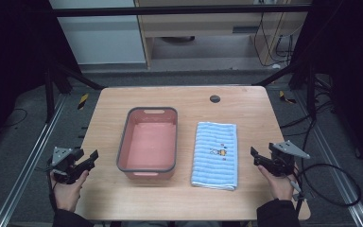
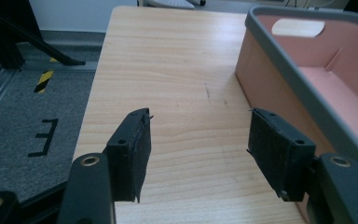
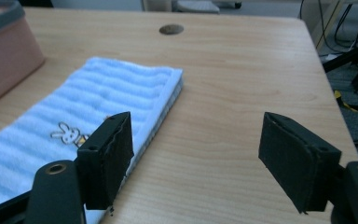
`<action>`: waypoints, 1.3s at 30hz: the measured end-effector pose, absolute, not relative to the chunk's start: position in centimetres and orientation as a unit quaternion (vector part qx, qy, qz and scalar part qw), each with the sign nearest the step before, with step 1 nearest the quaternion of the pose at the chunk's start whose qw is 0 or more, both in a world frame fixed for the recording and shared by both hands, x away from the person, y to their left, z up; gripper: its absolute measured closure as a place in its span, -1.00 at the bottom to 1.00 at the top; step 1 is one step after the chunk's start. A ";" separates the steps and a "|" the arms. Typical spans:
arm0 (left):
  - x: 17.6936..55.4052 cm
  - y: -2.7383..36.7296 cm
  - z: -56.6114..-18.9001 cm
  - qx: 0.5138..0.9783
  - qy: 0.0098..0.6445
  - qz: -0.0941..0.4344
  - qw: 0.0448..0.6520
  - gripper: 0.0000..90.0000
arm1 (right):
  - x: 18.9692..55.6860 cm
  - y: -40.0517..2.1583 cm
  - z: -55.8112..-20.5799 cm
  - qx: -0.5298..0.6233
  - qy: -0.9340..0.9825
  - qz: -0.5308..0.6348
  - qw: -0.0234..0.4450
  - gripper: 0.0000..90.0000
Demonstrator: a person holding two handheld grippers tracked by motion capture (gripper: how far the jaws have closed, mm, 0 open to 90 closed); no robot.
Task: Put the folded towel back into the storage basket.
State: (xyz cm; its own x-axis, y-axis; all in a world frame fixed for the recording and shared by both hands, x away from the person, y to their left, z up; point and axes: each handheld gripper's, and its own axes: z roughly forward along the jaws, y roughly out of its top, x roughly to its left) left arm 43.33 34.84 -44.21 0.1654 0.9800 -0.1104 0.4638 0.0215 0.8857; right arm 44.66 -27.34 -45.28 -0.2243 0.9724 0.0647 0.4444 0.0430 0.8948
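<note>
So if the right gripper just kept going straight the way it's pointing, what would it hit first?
Probably the folded blue towel. In the right gripper view the right gripper has open jaws; the towel's edge lies just ahead of one, bare table ahead of the other. Depth is unclear.

We find almost no writing here — one black mark (image 2: 43, 136) on the grey floor beside the table, seen in the left gripper view, reads like a capital E turned around. The blue striped towel (image 3: 98, 100) carries a small stitched rabbit picture (image 3: 66, 133) — no words with it that we can read.
</note>
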 end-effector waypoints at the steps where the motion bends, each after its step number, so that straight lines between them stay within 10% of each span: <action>1: 43.3 34.8 -44.0 0.631 0.571 0.301 0.431 -0.14 | 44.6 -27.4 -45.1 0.542 0.651 0.432 0.309 -0.42; 39: 41.4 28.9 -40.6 0.668 0.500 0.285 0.471 -0.18 | 44.3 -26.1 -42.0 0.496 0.674 0.452 0.309 -0.32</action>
